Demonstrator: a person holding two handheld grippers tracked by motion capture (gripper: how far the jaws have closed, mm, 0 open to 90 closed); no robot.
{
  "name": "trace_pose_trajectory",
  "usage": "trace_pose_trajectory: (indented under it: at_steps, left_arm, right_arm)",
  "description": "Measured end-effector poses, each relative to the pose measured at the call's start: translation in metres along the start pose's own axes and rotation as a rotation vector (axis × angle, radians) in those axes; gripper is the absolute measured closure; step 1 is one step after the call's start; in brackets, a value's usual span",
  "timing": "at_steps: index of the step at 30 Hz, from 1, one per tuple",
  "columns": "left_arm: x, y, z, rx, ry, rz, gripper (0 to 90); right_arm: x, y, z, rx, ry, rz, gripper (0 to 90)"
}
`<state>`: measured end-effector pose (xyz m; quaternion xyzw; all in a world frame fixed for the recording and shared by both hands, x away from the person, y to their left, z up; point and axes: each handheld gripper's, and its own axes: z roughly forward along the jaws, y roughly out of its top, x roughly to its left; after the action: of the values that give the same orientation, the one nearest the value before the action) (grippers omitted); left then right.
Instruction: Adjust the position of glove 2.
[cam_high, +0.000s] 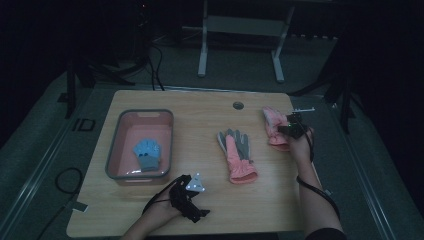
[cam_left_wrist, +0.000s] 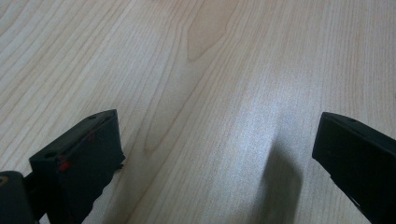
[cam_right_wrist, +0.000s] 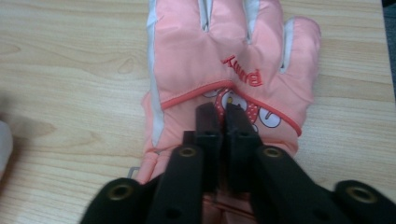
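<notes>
A dark room surrounds a light wooden table (cam_high: 200, 105), with a metal stand's legs on the floor behind it. At the far right of the table lies a pink glove (cam_right_wrist: 224, 56), and the right gripper (cam_high: 294, 127) has its jaws pinched together on the fabric at the back of it, near the cuff, a thin fold caught between the pads. In the high view the glove's long axis runs roughly from the table's far edge toward the person, its fingers pointing away toward the far edge and its cuff toward the hand; in the right gripper view the fingers point up and away from the jaws. The pinch looks shallow, so the slick shell could likely slide free on a lift, or only the top layer might rise while the glove sags. A second pink glove (cam_high: 237, 156) lies mid-table, palm side grey, and a blue glove (cam_high: 148, 154) sits in the pink bin (cam_high: 114, 145) at left. The left gripper (cam_high: 192, 200) rests near the front edge, its jaws wide apart over bare wood.
</notes>
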<state>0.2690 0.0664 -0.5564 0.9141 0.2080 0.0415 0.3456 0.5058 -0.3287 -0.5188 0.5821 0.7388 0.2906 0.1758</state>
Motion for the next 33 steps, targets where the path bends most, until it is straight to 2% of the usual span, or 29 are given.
trace_pose_trajectory:
  at_steps: [2, 7, 10, 12, 16, 17, 19, 21, 23, 25, 28, 33]
  left_arm:
    - [0.0, 0.0, 0.0, -0.001, -0.002, -0.001, 1.8]
    - [0.0, 0.0, 0.0, -0.003, -0.003, 0.002, 1.8]
    - [0.0, 0.0, -0.001, 0.0, -0.001, 0.007, 1.8]
    - [-0.001, 0.0, -0.001, -0.003, -0.001, 0.002, 1.8]
    - [0.0, 0.0, -0.001, -0.003, 0.001, 0.003, 1.8]
    - [0.0, 0.0, -0.001, -0.003, 0.001, 0.003, 1.8]
    - [0.0, 0.001, -0.002, 0.0, 0.001, 0.009, 1.8]
    - [-0.001, 0.001, -0.002, 0.0, 0.002, 0.011, 1.8]
    - [-0.001, 0.001, -0.002, -0.003, 0.001, 0.011, 1.8]
    - [-0.001, 0.001, -0.003, 0.0, 0.002, 0.014, 1.8]
    - [-0.001, 0.001, -0.003, -0.003, 0.001, 0.012, 1.8]
    - [-0.001, 0.001, -0.003, -0.006, 0.0, 0.013, 1.8]
  right_arm:
    - [0.001, 0.0, -0.003, -0.011, -0.003, 0.011, 89.3]
    - [0.007, 0.002, -0.019, -0.019, 0.013, -0.001, 89.4]
    - [0.009, 0.002, -0.035, -0.04, 0.024, 0.018, 89.4]
    - [0.013, 0.001, -0.046, -0.046, 0.021, 0.0, 89.4]
    - [0.019, -0.004, -0.072, -0.068, 0.022, 0.004, 89.4]
    - [0.019, -0.004, -0.072, -0.068, 0.022, 0.004, 89.4]
    - [0.024, -0.009, -0.09, -0.085, 0.02, -0.004, 89.4]
    - [0.027, -0.014, -0.1, -0.091, 0.028, 0.001, 89.4]
    - [0.031, -0.02, -0.11, -0.097, 0.016, -0.007, 89.3]
    - [0.034, -0.027, -0.117, -0.101, 0.001, -0.014, 89.4]
    - [0.037, -0.039, -0.125, -0.098, 0.009, -0.016, 89.4]
    - [0.043, -0.06, -0.133, -0.098, -0.007, -0.036, 89.4]
